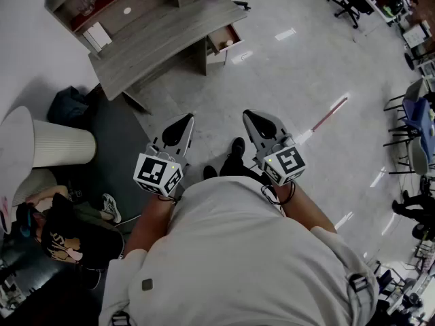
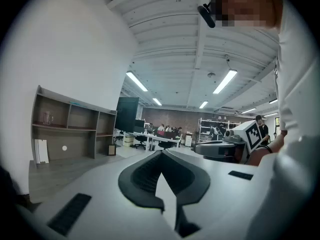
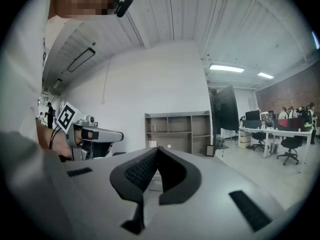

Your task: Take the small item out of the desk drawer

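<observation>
Drawer (image 1: 219,38) open at end of surface (image 1: 156,36), small pale item (image 1: 230,42) inside, axis unreadable; left claw (image 1: 183,122) and right claw (image 1: 251,117) closed, empty.

No words, numbers or brand names can be read anywhere. The cube (image 1: 158,174) on the left tongs (image 1: 185,119) and the cube (image 1: 285,163) on the right tongs (image 1: 249,114) bear only black-and-white square marker patterns. The pale print on a seated person's dark shirt (image 1: 58,240) is too blurred to read.
</observation>
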Demonstrator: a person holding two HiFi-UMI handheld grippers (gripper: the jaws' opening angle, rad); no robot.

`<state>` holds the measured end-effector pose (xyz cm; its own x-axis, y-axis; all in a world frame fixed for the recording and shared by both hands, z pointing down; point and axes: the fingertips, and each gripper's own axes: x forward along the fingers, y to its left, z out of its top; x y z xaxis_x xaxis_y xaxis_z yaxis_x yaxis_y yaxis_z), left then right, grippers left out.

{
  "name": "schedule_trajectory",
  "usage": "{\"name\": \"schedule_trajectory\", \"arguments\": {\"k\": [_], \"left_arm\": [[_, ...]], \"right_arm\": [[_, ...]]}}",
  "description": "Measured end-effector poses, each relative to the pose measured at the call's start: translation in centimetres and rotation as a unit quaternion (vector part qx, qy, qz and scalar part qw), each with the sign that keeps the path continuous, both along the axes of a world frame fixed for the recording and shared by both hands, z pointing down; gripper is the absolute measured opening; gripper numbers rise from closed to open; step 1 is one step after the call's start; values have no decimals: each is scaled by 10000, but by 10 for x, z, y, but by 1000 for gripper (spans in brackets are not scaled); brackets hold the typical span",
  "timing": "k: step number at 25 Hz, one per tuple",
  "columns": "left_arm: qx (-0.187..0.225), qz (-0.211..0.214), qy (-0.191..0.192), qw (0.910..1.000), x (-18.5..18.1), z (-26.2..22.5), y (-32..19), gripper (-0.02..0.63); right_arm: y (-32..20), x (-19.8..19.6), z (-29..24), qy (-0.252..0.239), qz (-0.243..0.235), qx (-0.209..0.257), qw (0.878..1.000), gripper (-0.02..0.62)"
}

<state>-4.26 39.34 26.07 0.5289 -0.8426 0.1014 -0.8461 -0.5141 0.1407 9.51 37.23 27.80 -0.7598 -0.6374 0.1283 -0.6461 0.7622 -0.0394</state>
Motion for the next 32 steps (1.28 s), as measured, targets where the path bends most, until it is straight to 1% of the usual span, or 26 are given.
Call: {"name": "schedule_trajectory", "arguments": {"k": [5,9,14,18,22,26,30,32], "left_arm": [[193,100,82,9997,8,-6,-13,15],[53,73,257,9996,10,2,-31,15],[-87,-47,371,9993,21,10,-61,15],[-136,-55,274,9995,33,15,-94,15],[-182,-73,336,9992,57,14,-134,15],[-178,-146,135,9996,75,13,-171,15],[-164,-292,-10,9994,93,6,-201,15],[-148,-337,-57,9993,98,5,-211,15]], "right_arm": [[-21,6,3,-9,48,40,10000,17],[-40,12,7,-54,53,6,10000,17],[-68,32,15,-192,38,-119,9997,17],[-102,49,19,-266,57,-168,9995,17],[-140,72,21,-363,24,-219,9991,17],[-175,87,23,-475,-353,-228,9980,17],[-207,111,20,-527,-499,-246,9971,17],[-218,117,18,-510,-594,-216,9967,17]]}}
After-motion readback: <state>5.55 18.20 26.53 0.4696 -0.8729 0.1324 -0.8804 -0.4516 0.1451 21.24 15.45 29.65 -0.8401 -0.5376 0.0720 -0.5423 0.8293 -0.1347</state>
